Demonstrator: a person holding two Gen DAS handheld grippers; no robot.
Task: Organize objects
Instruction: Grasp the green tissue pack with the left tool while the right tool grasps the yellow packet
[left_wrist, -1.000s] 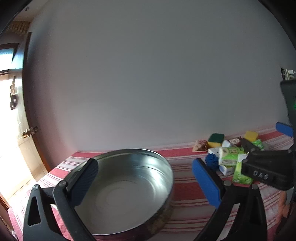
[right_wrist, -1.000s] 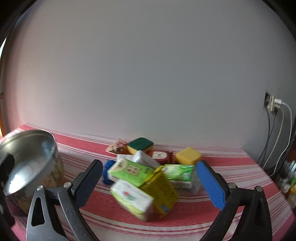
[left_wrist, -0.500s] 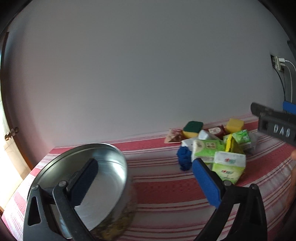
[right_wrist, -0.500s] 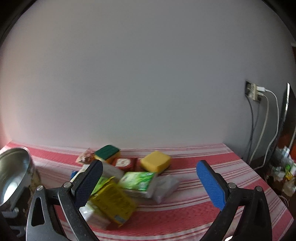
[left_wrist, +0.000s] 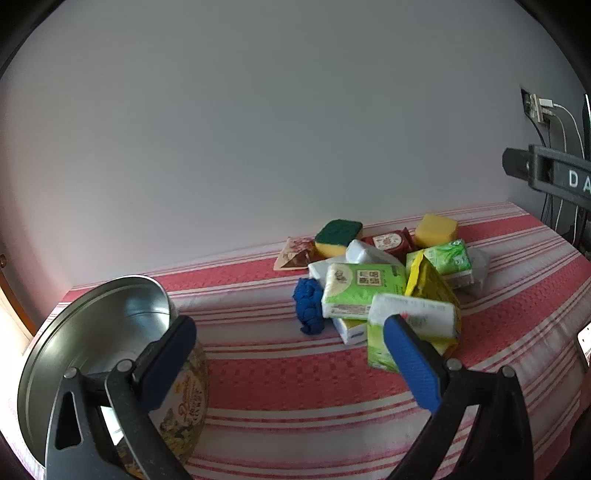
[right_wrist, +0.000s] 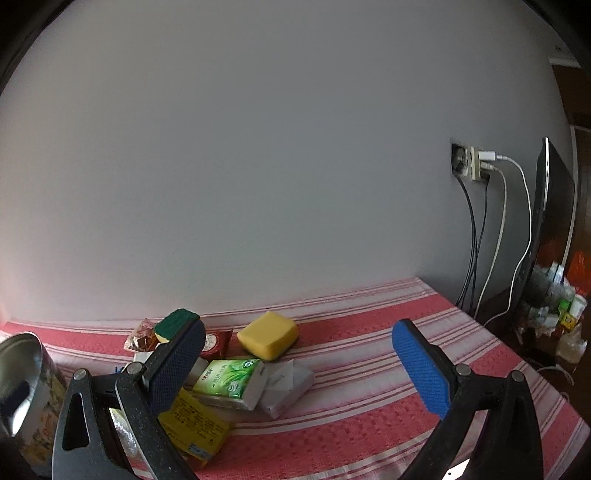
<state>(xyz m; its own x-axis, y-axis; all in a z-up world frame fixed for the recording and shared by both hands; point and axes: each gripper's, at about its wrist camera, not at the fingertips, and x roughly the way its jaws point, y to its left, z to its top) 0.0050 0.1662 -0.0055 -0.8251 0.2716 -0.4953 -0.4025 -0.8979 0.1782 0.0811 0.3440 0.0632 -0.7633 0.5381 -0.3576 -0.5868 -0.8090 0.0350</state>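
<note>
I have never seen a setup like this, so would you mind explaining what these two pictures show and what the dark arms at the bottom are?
No robot is involved: a person holds one pair of tongs in each hand, and a wide-angle camera on each looks forward along its two blue-padded fingers. One picture comes from the left tongs, the other from the right tongs. Both stand open and hold nothing.

They look at a surface with a red striped cloth against a plain wall. On the left stands a round metal tin, open and apparently empty. In the middle lies a loose pile: green tissue packs, a yellow packet, a yellow sponge, a green-topped sponge, a blue cloth bundle and small red sachets. The dark bar at the left view's right edge is part of the other tool.
</note>
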